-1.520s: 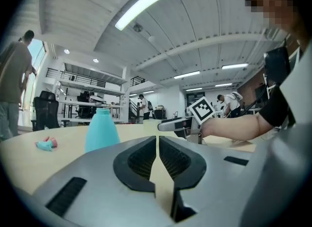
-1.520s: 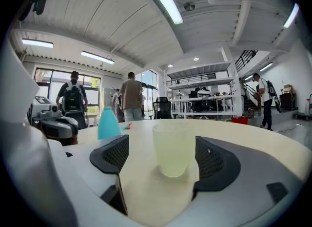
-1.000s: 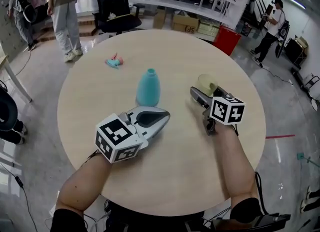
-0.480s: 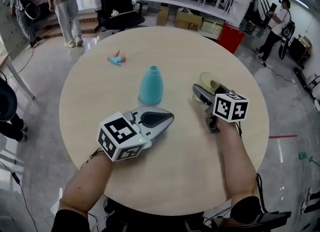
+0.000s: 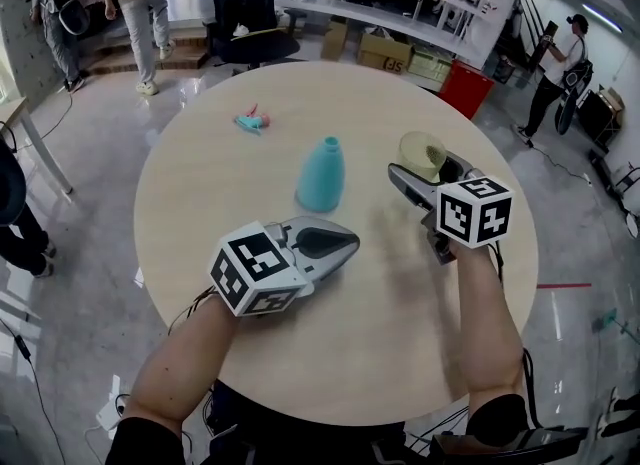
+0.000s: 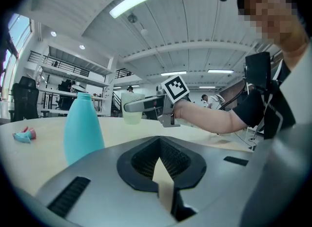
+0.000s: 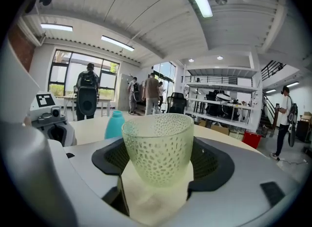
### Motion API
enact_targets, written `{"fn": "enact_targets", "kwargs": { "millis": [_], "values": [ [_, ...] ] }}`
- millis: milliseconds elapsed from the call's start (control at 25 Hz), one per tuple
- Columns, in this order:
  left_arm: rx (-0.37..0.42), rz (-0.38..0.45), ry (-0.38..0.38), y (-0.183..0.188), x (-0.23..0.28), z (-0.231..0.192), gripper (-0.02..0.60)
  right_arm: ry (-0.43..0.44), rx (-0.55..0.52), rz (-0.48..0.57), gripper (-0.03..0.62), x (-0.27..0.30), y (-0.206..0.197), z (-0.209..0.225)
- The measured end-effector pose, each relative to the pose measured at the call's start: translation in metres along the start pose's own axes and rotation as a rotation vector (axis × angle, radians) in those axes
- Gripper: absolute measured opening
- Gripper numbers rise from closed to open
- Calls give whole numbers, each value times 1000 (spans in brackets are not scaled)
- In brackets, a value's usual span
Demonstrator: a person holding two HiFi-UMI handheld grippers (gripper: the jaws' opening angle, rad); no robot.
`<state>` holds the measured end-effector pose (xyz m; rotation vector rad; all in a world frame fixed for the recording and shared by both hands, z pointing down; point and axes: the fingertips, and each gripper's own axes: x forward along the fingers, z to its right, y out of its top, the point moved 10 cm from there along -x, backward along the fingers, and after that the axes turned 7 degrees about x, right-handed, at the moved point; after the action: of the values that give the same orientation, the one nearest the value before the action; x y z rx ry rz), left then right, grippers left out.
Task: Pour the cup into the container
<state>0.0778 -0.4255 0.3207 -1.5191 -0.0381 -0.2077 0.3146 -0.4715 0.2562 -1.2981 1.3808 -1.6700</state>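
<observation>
- Barely anything moved over the last second: the right tongs (image 5: 425,165) and the cup (image 5: 421,151) seemed to have crept a touch closer to the bottle (image 5: 322,175), while the left tongs (image 5: 345,238) stayed parked on the table (image 5: 350,353).
- Right tongs were clamped on the pale green dimpled cup, one jaw on each side, cup upright. Couldn't make out anything inside it.
- Left tongs were closed with nothing between the jaws.
- The teal bottle, which I took for the container, stood just ahead of the left tongs' tips and off to the left of the right tongs, clear of the cup.
- Looked like the carry step to me, pour not started.
- Next move would need the cup's lip above that narrow neck, then a slow tilt. Small opening, so easy to spill.
</observation>
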Motion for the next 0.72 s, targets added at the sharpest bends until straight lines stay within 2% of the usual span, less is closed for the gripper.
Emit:
{"fn": "enact_targets", "kwargs": {
  "millis": [280,520,720],
  "values": [
    [12,1,-46,-5,-9,5,-4,33,-176,-13,377,4,37,-44],
    [11,4,-65,-1,-13,6,-3,-18,-375,-96,378,20,58,-63],
    [12,5,-66,-2,-13,5,-3,-38,-436,-163,377,36,59,-65]
  ]
}}
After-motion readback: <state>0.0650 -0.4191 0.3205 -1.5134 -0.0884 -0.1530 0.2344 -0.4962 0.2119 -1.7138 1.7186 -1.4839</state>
